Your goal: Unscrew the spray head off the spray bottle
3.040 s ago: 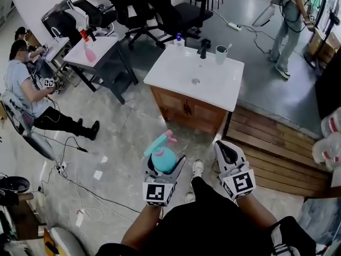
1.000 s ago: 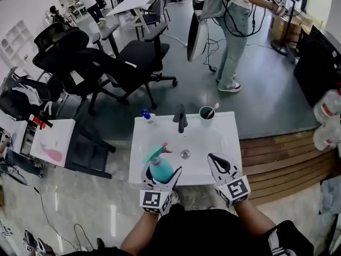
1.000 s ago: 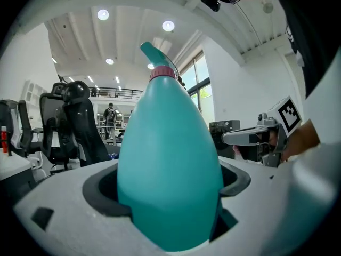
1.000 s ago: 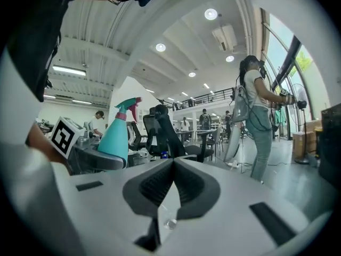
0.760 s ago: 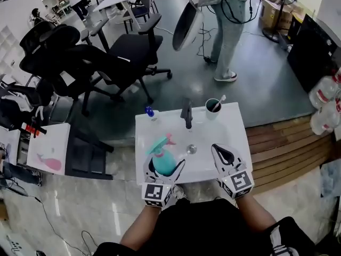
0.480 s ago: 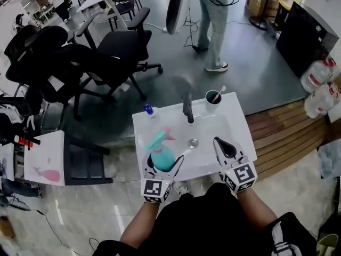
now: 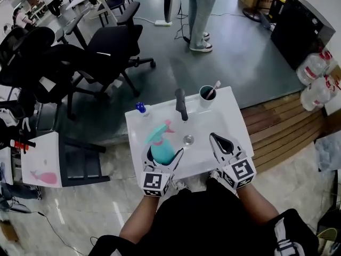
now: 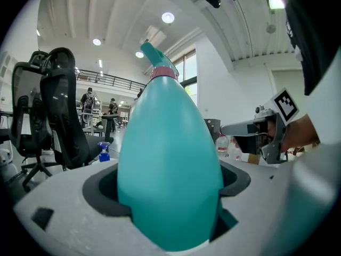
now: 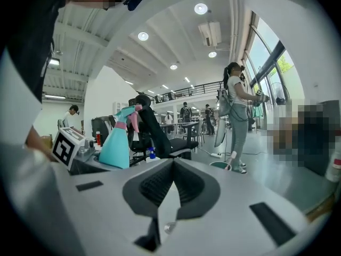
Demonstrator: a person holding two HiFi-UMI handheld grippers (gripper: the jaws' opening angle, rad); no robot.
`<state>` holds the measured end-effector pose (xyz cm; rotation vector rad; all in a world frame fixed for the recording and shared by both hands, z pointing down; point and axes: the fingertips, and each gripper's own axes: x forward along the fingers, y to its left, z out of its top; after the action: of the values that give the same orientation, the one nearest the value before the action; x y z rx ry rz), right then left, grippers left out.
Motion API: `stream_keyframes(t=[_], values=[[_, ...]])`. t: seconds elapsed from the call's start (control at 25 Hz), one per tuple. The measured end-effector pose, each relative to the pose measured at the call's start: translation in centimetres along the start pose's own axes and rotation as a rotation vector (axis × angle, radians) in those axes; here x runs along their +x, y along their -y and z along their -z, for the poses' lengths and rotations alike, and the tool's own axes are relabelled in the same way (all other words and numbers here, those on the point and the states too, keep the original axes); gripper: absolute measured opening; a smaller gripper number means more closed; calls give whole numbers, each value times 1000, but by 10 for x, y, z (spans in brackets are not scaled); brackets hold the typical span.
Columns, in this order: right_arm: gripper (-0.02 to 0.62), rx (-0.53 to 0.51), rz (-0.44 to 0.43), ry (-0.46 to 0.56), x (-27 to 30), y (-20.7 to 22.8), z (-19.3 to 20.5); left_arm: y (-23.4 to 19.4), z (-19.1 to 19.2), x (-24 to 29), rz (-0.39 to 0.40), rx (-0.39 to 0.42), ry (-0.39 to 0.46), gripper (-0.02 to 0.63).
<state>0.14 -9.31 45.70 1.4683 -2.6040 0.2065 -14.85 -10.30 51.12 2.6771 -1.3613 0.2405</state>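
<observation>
The teal, egg-shaped plastic spray bottle (image 7: 161, 149) (image 8: 170, 169) stands upright between the jaws of the left gripper (image 7: 165, 157) (image 8: 170, 188), whose dark pads are clenched on its belly from both sides. Its teal spray head (image 7: 156, 134) (image 8: 157, 58) sits on the neck above a pink collar, with the nozzle pointing left and away from the person. In the head view the bottle is over the near left part of the white rectangular washbasin top (image 7: 226, 116); whether its base touches the surface cannot be told.

The right gripper (image 7: 215, 140) (image 9: 171, 168) is level beside it, over the near right part of the same top, apart from the bottle. Its ribbed black pads are pressed together with nothing between them.

A round metal drain (image 7: 188, 140) lies in the basin between the two grippers. Along the far edge stand a black faucet (image 7: 181, 104) at the middle, a dark cup holding a toothbrush (image 7: 206, 93) just to its right, and a small blue-capped bottle (image 7: 141, 109) at the far left corner.

Beyond the basin are black office chairs (image 7: 106, 41) on a grey floor and a standing person in jeans (image 7: 201, 9) (image 9: 237, 116). A wooden plank platform (image 7: 277, 127) runs off the basin's right side, with clear water jugs (image 7: 314, 84) beyond it. A small white table bearing a pink whale shape (image 7: 40, 167) stands to the left.
</observation>
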Motion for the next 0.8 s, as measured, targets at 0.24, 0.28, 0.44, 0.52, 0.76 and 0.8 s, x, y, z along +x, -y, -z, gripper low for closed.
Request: stream_keyframes(t=[0.24, 0.28, 0.44, 0.52, 0.76, 0.8], values=[[5, -23, -76, 8, 6, 5, 0, 6, -3, 15, -50, 5, -13, 465], [5, -25, -86, 9, 7, 7, 0, 7, -3, 17, -54, 0, -17, 465], [5, -8, -119, 5, 8, 13, 4, 12, -3, 28, -56, -4, -31, 465], [5, 4, -146, 13, 7, 15, 2, 17, -4, 34, -50, 5, -33, 465], [49, 77, -367, 60, 2, -17, -21, 30, 2, 48, -31, 71, -67, 465], [95, 80, -396, 63, 3, -21, -23, 32, 4, 50, -34, 82, -76, 465]])
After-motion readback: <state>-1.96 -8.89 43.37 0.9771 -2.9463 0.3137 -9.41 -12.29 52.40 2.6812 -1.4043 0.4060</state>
